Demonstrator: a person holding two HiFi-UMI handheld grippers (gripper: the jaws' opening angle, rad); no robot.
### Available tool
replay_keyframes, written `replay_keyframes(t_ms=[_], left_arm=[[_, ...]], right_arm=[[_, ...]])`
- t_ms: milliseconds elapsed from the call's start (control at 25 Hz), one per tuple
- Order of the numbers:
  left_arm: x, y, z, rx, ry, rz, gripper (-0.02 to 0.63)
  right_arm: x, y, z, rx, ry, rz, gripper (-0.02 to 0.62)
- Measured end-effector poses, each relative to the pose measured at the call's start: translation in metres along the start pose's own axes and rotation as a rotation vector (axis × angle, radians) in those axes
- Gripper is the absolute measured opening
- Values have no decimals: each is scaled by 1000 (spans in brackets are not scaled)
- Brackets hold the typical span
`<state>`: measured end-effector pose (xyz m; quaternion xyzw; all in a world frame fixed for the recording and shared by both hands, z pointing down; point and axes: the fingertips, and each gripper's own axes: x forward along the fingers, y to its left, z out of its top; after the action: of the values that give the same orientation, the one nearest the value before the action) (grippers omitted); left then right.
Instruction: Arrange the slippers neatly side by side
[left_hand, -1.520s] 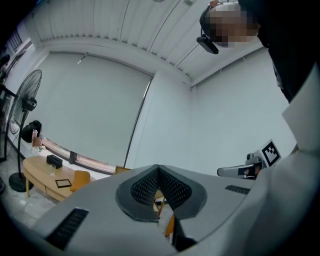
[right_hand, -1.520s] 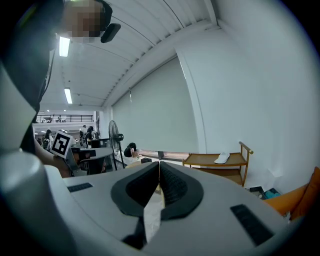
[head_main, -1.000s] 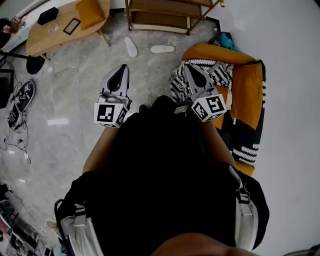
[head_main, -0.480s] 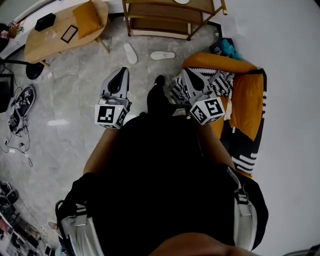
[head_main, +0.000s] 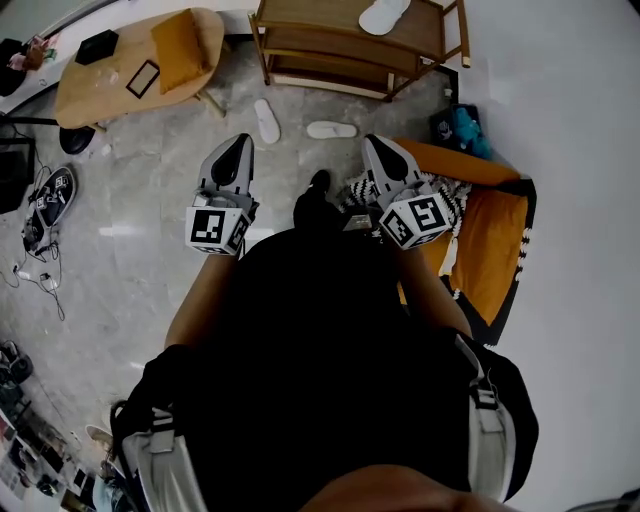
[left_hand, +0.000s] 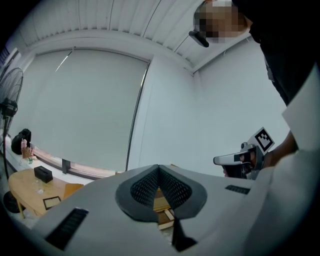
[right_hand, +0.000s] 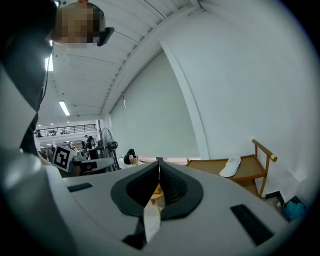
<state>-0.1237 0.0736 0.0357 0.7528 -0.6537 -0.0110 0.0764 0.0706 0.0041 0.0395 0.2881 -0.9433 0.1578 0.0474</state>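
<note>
Two slippers on floor (head_main: 140, 190) by wooden shelf (head_main: 330, 78): left slipper (head_main: 265, 120), right slipper (head_main: 331, 129), skewed apart. My left gripper (head_main: 239, 148), right gripper (head_main: 377, 148): jaws together, empty. Likely light, floppy; I'd pinch the sole edge.

The person wears a black top (head_main: 320, 340) that fills the middle of the head view. Pale grey shoulder straps (head_main: 160, 455) with dark buckles run down on both sides. The left gripper (head_main: 240, 142) and the right gripper (head_main: 375, 143) have smooth light-grey shells that taper to a rounded point, with a black inset toward the tip. At its rear each carries a white cube (head_main: 217, 228) printed with black square markers. Seen close up, the left gripper's fingers (left_hand: 142, 187) are black with a fine mesh texture, while the right one's look smooth and matt. Dark rectangular slots (left_hand: 67, 227) are set into the shells.
</note>
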Motion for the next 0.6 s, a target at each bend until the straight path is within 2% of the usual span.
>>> replay_keyframes(t_ms=[360,600], left_arm=[[87,7,32,19,-46,-18,14],[124,22,36,34,-18,1,14]], right_arm=[[75,-67,21,20,14,99,32],[106,-104,30,51,-21,96,31]])
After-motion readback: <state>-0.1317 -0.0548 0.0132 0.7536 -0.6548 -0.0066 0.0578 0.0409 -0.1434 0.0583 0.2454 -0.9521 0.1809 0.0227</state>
